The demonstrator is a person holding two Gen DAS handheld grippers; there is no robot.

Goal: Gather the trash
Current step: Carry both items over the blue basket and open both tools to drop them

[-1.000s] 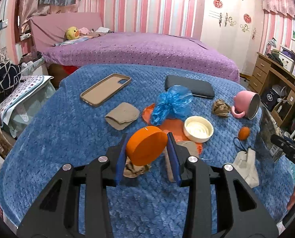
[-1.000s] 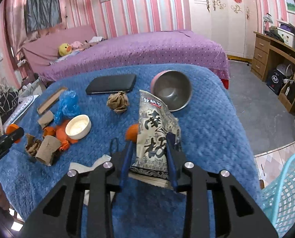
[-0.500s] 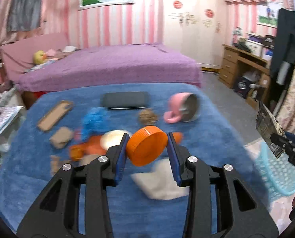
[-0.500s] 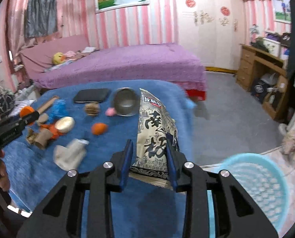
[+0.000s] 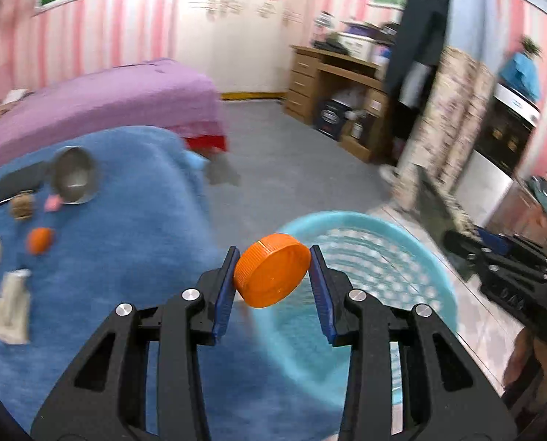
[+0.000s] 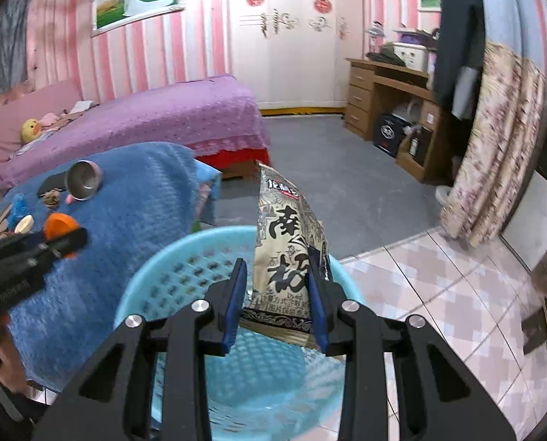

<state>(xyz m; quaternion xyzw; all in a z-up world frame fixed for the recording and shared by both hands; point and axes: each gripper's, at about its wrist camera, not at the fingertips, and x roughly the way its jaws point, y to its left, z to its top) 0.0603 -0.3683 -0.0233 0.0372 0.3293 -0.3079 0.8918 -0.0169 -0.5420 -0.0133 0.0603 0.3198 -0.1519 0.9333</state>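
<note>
My left gripper point(image 5: 273, 279) is shut on an orange round lid point(image 5: 271, 270) and holds it over the near rim of a light blue plastic basket point(image 5: 402, 242) on the floor. My right gripper point(image 6: 279, 294) is shut on a tan snack bag point(image 6: 288, 250) with dark printed characters, held upright above the same basket point(image 6: 177, 268). The left gripper with the lid also shows at the left of the right wrist view point(image 6: 58, 235). The right gripper shows at the right of the left wrist view point(image 5: 493, 257).
The blue-covered table point(image 5: 119, 242) at the left bears a metal-lined pink cup point(image 5: 75, 180), a dark phone point(image 5: 16, 183), crumpled paper point(image 5: 21, 204), a white rag point(image 5: 9, 308) and a small orange thing point(image 5: 40, 239). A purple bed point(image 6: 144, 121), wooden desk point(image 6: 387, 92) and floral curtain point(image 6: 493, 139) stand around.
Both grippers have swung right, away from the table, to above the blue basket. Each still holds its item: the lid and the snack bag.
</note>
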